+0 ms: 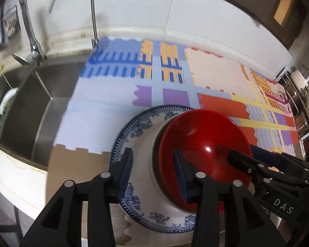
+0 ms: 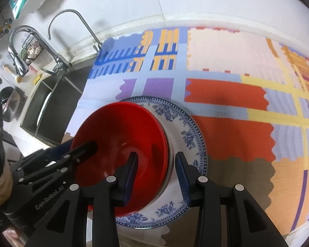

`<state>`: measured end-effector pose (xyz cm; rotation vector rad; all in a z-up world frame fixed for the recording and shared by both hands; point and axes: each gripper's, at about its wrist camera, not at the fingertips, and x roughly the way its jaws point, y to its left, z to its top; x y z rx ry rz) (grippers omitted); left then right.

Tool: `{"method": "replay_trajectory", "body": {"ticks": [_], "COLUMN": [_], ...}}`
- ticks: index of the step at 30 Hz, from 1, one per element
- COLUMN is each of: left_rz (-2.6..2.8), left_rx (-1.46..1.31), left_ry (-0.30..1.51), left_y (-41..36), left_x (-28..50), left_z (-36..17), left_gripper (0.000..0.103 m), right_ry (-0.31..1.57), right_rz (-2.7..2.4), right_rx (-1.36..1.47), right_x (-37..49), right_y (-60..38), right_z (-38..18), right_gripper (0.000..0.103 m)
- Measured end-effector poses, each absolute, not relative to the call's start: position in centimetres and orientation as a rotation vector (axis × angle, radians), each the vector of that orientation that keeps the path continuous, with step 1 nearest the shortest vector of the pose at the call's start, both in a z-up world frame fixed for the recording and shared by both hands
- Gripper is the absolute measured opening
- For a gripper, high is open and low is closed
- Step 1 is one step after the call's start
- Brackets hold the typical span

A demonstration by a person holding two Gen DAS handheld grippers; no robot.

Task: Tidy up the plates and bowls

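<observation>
Resting on the tabletop (image 2: 226, 47), which is covered by a colourful patchwork mat (image 2: 222, 96), is a blue-and-white plate (image 2: 187, 131), and a red bowl (image 2: 121, 135) stands on it, with a white bowl (image 1: 146, 144) seen just under the red one. This stack is near the front edge of the tabletop, just beside the sink (image 1: 41, 107) at the left end, where two taps (image 1: 86, 10) rise at the back edge. The left tool (image 1: 152, 164) stands with its jaws apart over the left rim of the bowls, one finger outside above the plate and one inside the red bowl; the pads do not press the rim. The right tool (image 2: 156, 164) stands the same way over the right rim, jaws apart and not gripping, one finger inside the bowl and one outside over the plate.
</observation>
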<state>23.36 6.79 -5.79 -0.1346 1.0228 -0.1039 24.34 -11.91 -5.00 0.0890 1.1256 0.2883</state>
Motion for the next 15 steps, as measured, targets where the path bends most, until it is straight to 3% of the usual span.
{"method": "replay_trajectory", "body": {"ticks": [5,10,15], "left_rz": [-0.108,-0.114,-0.097], "left_rx": [-0.089,-0.073,-0.056], "left_ry": [0.933,0.849,0.753], "left_y": [6.9,6.9,6.7], "left_x": [21.2,18.7,16.0], "left_z": [-4.1,-2.8,-2.0], "left_gripper": [0.055,0.066,0.085], "right_ry": [1.029,0.904,0.803], "right_rz": [0.252,0.203,0.143], "right_rx": [0.070,0.043,0.007], "right_x": [21.8,18.6,15.7], "right_y": [-12.3,-12.7,-13.3], "right_z": [-3.2,-1.2,0.1], "right_gripper": [0.048,0.062,0.074]}}
